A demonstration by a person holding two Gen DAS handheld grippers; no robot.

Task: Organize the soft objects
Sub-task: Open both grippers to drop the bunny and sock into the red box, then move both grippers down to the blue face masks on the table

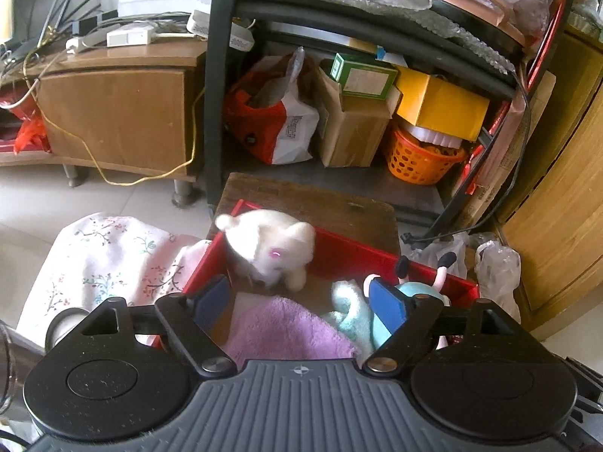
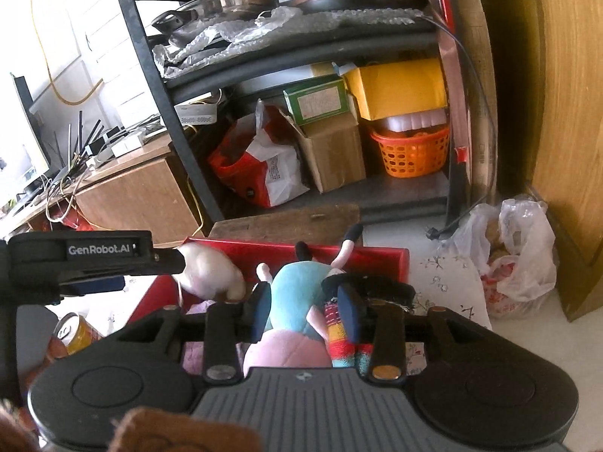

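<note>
Red box (image 1: 426, 269) on the wooden stool is filling up: purple towel (image 1: 286, 331), white plush (image 1: 269, 250) and mint cloth (image 1: 350, 312) are already lying inside. Left gripper (image 1: 301, 297) is hanging wide open, empty, above the towel. Right gripper (image 2: 303, 307) is pinching the pig doll (image 2: 301, 286) over the box, release pending.

My left claw (image 1: 299, 295) stood wide apart over the red box (image 1: 377, 260), nothing pressed between its blue pads (image 1: 213, 297). Ahead of it a white plush animal (image 1: 271, 252), blurred, sat in the box's far left corner. A purple towel (image 1: 286, 327) lay just beneath the claw, with a pale green cloth (image 1: 348, 309) and a blue plush doll (image 1: 414, 290) to its right. A floral cloth (image 1: 109, 263) lay left of the box.
</note>
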